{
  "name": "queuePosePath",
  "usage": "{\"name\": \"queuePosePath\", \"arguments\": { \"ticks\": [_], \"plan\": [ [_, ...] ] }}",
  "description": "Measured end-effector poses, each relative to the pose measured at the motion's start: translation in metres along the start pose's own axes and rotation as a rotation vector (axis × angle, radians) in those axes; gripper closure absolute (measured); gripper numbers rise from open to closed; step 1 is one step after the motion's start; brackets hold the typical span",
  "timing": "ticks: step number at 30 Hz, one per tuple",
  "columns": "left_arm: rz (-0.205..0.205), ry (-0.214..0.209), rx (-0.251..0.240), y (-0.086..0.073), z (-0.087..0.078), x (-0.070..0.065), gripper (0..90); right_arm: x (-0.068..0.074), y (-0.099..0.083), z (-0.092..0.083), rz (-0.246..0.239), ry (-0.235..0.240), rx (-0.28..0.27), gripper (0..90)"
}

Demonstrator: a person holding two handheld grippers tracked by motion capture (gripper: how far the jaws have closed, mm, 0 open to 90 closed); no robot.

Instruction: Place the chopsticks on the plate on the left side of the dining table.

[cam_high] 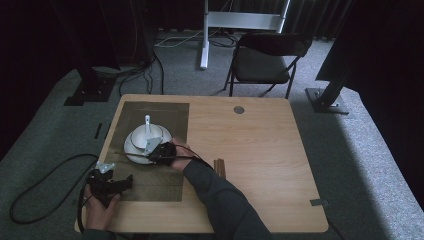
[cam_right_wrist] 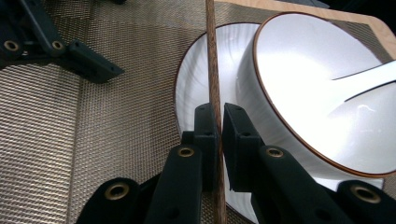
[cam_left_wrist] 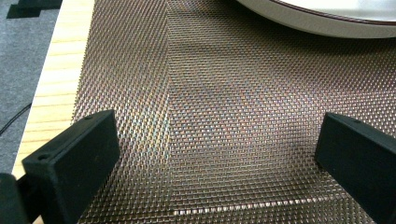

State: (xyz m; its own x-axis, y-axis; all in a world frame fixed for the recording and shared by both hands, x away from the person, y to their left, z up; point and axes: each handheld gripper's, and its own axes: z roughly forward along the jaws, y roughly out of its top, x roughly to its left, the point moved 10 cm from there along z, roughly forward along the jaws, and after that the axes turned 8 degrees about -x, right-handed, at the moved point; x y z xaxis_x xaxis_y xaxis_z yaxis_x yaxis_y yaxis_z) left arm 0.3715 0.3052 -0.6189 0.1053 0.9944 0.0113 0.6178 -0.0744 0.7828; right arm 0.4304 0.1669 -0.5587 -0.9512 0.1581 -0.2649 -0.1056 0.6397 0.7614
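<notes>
My right gripper (cam_right_wrist: 217,114) is shut on a thin brown wooden chopstick (cam_right_wrist: 211,56), which runs straight out past the jaws over the rim of a white plate (cam_right_wrist: 196,84). On the plate stands a white bowl (cam_right_wrist: 303,70) with a brown rim and a white spoon (cam_right_wrist: 369,79) in it. In the high view the right gripper (cam_high: 161,150) hovers at the near side of the plate (cam_high: 131,150). My left gripper (cam_high: 126,183) rests low over the woven placemat (cam_high: 165,112) at the table's front left. Its jaws stand wide apart (cam_left_wrist: 219,135) with only mat (cam_left_wrist: 210,93) between them.
A short brown wooden piece (cam_high: 219,167) lies on the bare table (cam_high: 260,150) beside the right forearm. A dark round spot (cam_high: 239,109) sits near the far edge. A folding chair (cam_high: 265,60) stands beyond the table. Cables trail on the floor at left.
</notes>
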Motion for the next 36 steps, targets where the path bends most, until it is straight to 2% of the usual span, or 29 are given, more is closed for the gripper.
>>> {"name": "queuePosePath", "arguments": {
  "ticks": [11, 13, 17, 23, 36],
  "plan": [
    [0.0, 0.0, 0.0, 0.0, 0.0, 0.0, 0.2, -0.001, -0.002, 0.007, -0.009, 0.008, 0.011, 84.3],
    [0.001, 0.0, 0.001, 0.0, 0.0, 0.0, 0.2, 0.001, -0.004, 0.011, -0.032, 0.012, 0.029, 84.3],
    [0.0, 0.0, 0.001, 0.0, 0.0, 0.0, 0.2, 0.001, -0.004, 0.014, -0.036, 0.015, 0.031, 84.3],
    [0.001, 0.0, 0.001, 0.0, 0.0, 0.0, 0.2, 0.0, -0.004, 0.018, -0.088, 0.015, 0.057, 84.3],
    [0.001, 0.0, 0.002, 0.0, 0.0, 0.0, 0.2, -0.002, -0.002, 0.024, -0.127, -0.008, 0.071, 84.1]
  ]
}}
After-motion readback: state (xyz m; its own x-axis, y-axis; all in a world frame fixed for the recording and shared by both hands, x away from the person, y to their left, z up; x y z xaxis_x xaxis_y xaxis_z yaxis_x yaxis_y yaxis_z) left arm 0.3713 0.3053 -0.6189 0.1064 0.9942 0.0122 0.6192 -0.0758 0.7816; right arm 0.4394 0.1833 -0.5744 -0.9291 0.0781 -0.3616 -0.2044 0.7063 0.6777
